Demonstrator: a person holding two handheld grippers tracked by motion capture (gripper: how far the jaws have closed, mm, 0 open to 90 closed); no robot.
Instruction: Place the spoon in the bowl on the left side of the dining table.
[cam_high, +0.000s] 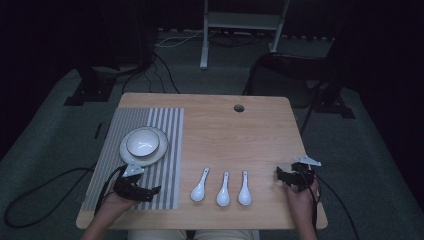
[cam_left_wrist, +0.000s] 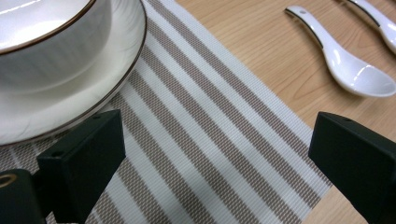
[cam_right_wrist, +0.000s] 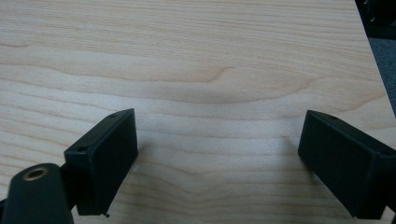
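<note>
Three white ceramic spoons, one bowl, one plate, one striped placemat and two hand-held grippers, listed from the table's left to its right.

Placemat (cam_high: 165, 165): grey-and-white stripes, flat on the left part of the wooden table (cam_high: 240, 135), reaching its near edge.

Plate (cam_high: 159, 150): white with a dark rim line, on the mat's far half. Bowl (cam_high: 142, 142): white, same rim line, upright on the plate.

Left gripper (cam_high: 150, 192): held low over the mat's near half, pointing right toward the spoons. In the left gripper view its jaws stand wide apart with nothing between them but striped mat; the plate's edge lies just beyond the left jaw.

Left spoon (cam_high: 199, 187), middle spoon (cam_high: 223, 192), right spoon (cam_high: 244, 190): side by side on bare wood just right of the mat, apart from one another, bowls of the spoons toward the person, handles pointing away. None is touched by either gripper.

Right gripper (cam_high: 286, 177): near the table's right front corner, well right of the spoons. In the right gripper view its jaws are spread wide over bare wood, holding nothing.
</note>
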